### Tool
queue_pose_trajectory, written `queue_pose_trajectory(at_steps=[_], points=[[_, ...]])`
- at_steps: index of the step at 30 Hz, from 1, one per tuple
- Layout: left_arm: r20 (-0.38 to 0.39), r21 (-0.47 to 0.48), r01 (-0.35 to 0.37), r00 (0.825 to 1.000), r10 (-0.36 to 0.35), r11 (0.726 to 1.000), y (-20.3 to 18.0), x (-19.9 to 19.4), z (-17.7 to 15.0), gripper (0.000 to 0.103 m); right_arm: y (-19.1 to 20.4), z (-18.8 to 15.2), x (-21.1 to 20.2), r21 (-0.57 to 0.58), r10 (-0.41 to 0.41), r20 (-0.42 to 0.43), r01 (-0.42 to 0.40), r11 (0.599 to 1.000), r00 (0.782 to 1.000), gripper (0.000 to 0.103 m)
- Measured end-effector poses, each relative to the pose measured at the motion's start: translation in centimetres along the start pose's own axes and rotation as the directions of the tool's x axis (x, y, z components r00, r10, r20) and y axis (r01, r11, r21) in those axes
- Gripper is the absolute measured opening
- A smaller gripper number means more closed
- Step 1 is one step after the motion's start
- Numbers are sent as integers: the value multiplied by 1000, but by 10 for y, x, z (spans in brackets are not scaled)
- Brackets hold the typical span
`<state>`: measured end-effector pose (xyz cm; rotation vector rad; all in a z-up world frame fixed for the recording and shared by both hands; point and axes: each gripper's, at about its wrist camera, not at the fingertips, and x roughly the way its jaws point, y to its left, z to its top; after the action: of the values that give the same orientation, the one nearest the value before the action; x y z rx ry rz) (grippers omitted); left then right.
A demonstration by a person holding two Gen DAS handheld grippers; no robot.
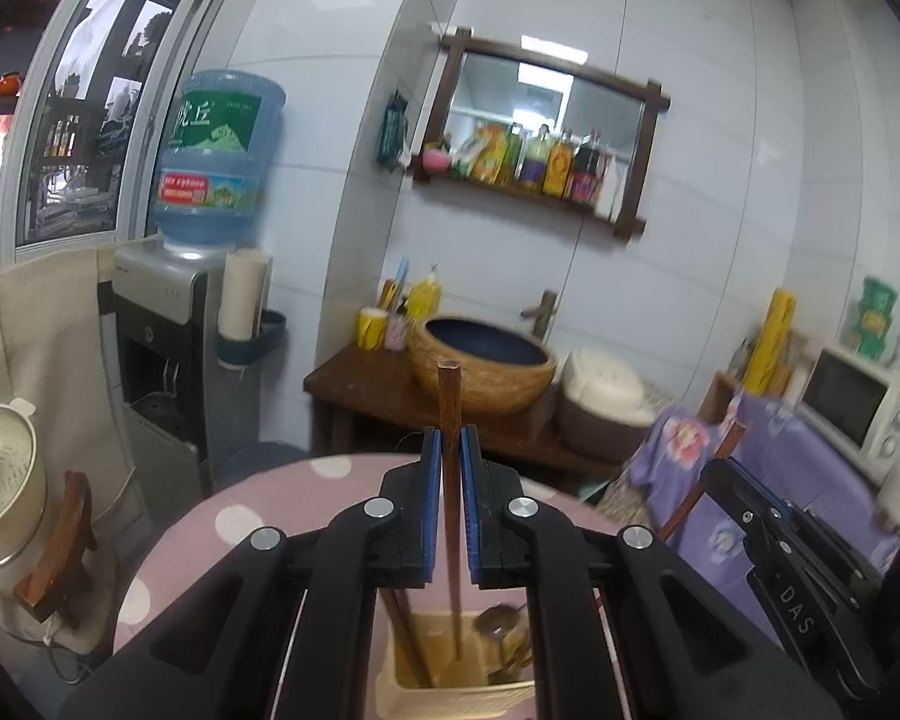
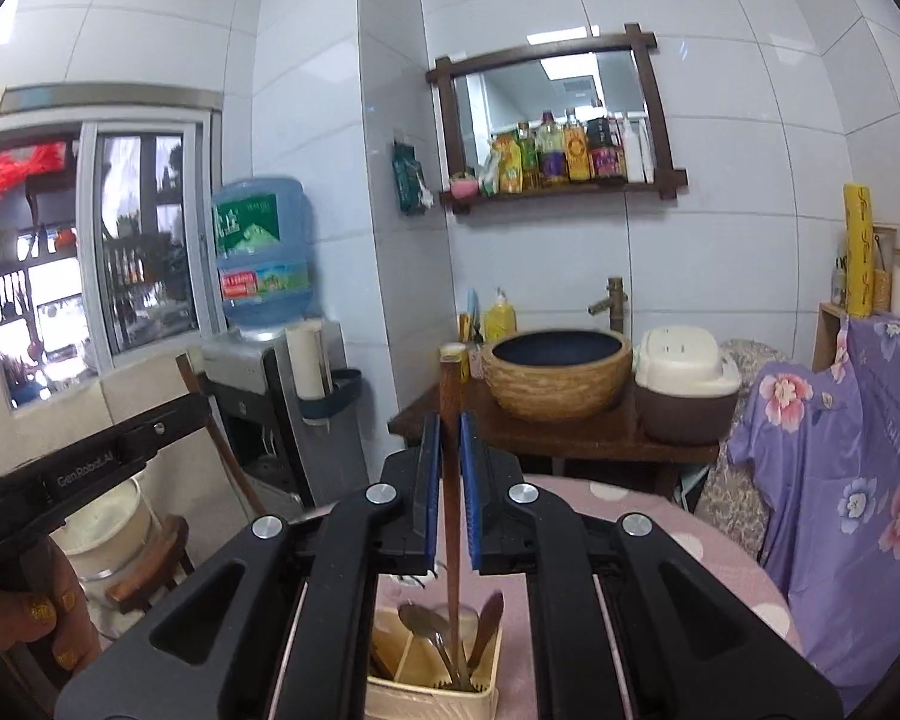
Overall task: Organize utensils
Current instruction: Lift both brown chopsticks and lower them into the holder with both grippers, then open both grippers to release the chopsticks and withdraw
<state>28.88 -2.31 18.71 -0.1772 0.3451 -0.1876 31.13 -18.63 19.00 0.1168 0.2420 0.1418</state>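
Wooden chopsticks stand pinched upright in both claws: the left gripper (image 1: 448,480) clamps one chopstick (image 1: 448,402), the right gripper (image 2: 448,480) another (image 2: 450,414), each over the cream utensil holder (image 2: 432,693) at bottom centre. Spoons (image 2: 426,624) already sit inside; both sticks remain unplaced. Nothing blocks the holder's compartments.

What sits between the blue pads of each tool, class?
Each tool grips one brown wooden chopstick, standing upright above the holder. The left tool shows its chopstick in the left wrist view; the right tool shows its chopstick in the right wrist view.
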Motion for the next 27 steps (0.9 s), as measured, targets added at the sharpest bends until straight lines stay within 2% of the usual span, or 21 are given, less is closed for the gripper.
queue_pose_trajectory(at_steps=[4,9,17,20,21,22,23,24,25,27], points=[[-55,13,-8,998,9,1000,2,18,-35,8,-3,-32,16,10,-9,-52,10,1000,999,8],[-117,3,-13,993,13,1000,9,34,-61,8,-8,-51,24,28,-3,-87,6,1000,996,8],[-153,-12,-20,988,18,1000,17,44,-79,8,-14,-62,27,31,-14,-100,17,999,995,8],[-155,-21,19,988,-22,1000,16,41,-80,10,-12,-64,23,9,-22,-83,23,1000,996,8],[-159,-20,29,987,-32,999,16,39,-81,13,-12,-64,22,4,-20,-76,20,1000,997,9],[-155,-15,26,988,-28,1000,16,37,-81,27,-12,-65,20,0,-23,-67,23,1000,997,15],[-146,-14,25,989,-26,1000,16,34,-83,48,-11,-66,17,-2,-30,-54,30,1000,998,28],[-132,-17,25,991,-27,1000,18,28,-85,56,-12,-68,11,-2,-45,-35,45,999,998,37],[-115,-26,28,993,-31,999,21,21,-86,63,-13,-69,6,-2,-56,-20,56,998,998,52],[-104,-37,15,994,-19,999,29,8,-93,65,-13,-75,-8,-15,-76,7,76,997,997,52]])
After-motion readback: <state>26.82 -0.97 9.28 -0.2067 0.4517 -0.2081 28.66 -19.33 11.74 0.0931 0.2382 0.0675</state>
